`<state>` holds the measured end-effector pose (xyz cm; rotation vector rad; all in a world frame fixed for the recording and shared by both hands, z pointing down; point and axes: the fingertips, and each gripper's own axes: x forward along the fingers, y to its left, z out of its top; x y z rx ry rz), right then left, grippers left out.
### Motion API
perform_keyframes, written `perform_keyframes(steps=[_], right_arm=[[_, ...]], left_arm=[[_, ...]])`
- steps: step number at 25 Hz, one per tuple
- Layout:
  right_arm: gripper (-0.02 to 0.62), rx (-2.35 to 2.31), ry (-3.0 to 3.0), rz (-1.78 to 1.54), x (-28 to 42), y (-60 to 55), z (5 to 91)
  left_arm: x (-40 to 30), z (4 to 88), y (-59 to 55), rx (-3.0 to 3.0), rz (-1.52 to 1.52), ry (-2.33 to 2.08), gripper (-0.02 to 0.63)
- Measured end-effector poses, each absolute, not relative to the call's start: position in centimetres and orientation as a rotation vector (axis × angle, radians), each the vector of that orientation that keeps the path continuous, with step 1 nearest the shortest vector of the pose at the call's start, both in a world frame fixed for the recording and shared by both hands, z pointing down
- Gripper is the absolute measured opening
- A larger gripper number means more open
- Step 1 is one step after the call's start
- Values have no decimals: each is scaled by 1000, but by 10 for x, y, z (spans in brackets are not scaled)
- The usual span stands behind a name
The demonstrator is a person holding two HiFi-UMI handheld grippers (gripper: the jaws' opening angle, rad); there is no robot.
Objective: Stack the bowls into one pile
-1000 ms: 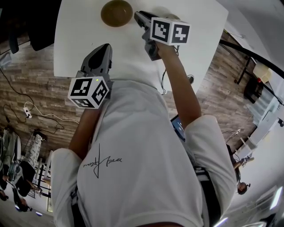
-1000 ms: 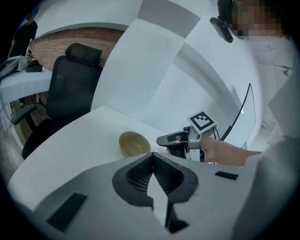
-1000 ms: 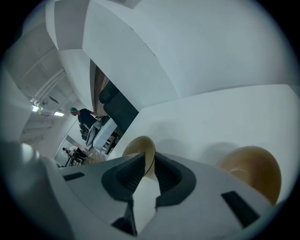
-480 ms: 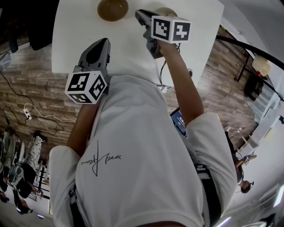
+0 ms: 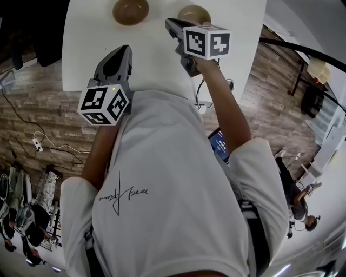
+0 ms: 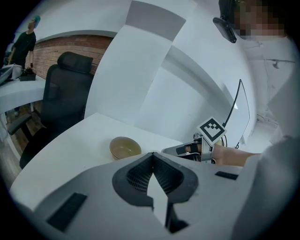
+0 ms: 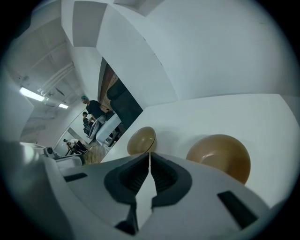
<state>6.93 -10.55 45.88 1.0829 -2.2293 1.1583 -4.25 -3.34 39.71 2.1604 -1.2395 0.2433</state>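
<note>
Head view: on the white table (image 5: 151, 54), the left bowl (image 5: 130, 11) and right bowl (image 5: 194, 13) stand apart. The right gripper (image 5: 170, 24) partly hides the right bowl; contact is unclear.
Left gripper view: the left gripper (image 6: 152, 155) has its jaws together, empty.
Right gripper view: jaws together, empty, with both bowls upright ahead.

Bright, even indoor light from ceiling strips (image 7: 32, 94), soft shadows, strong fisheye distortion, dark vignetted corners
</note>
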Motion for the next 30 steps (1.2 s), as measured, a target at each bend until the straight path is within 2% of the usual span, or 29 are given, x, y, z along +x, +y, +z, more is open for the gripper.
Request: perform_keyframes(steps=[30], right_arm=[[21, 1291, -2094, 1439, 174, -49, 496]], left_arm=[[-5, 395, -35, 2209, 288, -1188, 8]])
